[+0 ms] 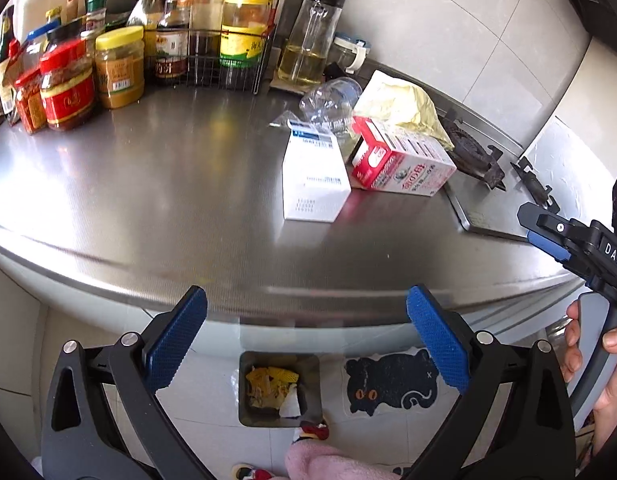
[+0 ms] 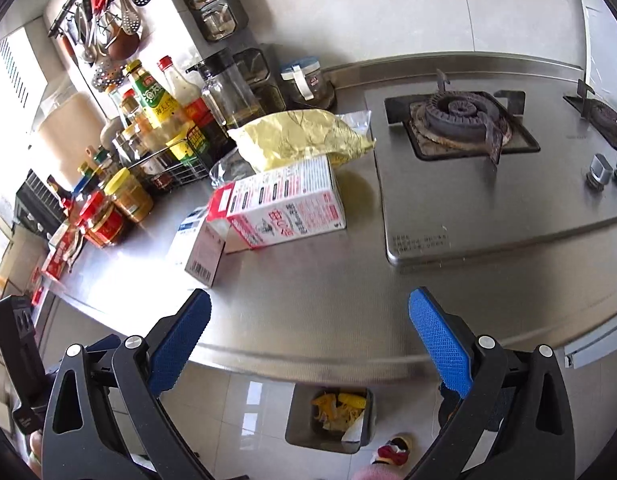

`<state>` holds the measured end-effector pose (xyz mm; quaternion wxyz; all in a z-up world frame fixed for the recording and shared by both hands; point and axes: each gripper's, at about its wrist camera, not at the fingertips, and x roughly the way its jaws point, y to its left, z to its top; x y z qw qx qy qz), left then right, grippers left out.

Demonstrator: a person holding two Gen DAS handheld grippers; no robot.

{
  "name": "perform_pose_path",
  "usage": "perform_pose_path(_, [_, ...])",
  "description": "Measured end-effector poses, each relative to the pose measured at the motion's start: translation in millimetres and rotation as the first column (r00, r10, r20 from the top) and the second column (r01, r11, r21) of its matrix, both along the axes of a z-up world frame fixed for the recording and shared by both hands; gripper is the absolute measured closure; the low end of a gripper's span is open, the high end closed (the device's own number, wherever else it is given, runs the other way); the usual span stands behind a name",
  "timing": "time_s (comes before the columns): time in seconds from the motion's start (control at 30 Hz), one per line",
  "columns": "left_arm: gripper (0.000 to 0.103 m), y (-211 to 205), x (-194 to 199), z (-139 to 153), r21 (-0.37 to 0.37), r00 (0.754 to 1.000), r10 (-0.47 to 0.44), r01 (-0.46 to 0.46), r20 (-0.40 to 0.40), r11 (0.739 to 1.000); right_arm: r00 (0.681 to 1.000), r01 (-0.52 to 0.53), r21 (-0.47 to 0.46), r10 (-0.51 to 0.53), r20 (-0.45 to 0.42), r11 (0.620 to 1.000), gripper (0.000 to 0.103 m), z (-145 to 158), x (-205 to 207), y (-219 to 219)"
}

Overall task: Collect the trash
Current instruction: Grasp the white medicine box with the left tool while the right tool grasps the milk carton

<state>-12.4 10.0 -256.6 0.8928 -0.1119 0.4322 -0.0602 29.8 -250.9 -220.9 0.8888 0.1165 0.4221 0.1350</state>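
Cartons [image 1: 314,172] at twelve o'clock on the tabletop [image 1: 168,184] look light, crushable, best pinched across flat sides; both tools, left [image 1: 306,336] and right [image 2: 308,340], gape empty.

The letters "DAS" stand in white on the black body of the right gripper [image 1: 564,236], seen at the right edge of the left wrist view. On the steel counter [image 1: 148,200], the green-and-yellow bottle [image 1: 246,12] in the wire rack behind the white carton [image 1: 314,172] carries the Chinese characters 海天. The white carton shows a barcode and small print too fine to read. The red-and-white carton [image 1: 404,164] just beside it bears red Chinese lettering and a barcode strip, not legible. The red-lidded jar [image 1: 66,84] has a round gold emblem, unreadable.
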Motion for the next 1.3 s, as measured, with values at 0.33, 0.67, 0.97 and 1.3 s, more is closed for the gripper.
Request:
perform_pose_path(0.33, [0.008,-13,61,-14,0.046,1.000,0.016,-0.016,-0.004,0.999,0.996,-0.084,-0.101,0.083,-0.009,0.991,0.003,-15,62,37])
perform_pose_path(0.67, [0.008,-16,83,-26,0.068,1.000,0.000,0.000,-0.008,0.998,0.993,-0.103,-0.197,0.090,-0.075,0.975,0.003,-30,89,72])
perform_pose_path(0.97, [0.009,-13,88,-30,0.057,1.000,-0.003,0.003,-0.006,0.998,0.991,-0.105,-0.249,0.080,-0.107,0.963,0.003,-36,98,90])
perform_pose_path(1.3, [0.049,-13,100,-33,0.021,0.999,-0.032,0.032,-0.014,0.999,0.991,-0.109,-0.225,0.088,-0.103,0.968,0.021,-43,109,80])
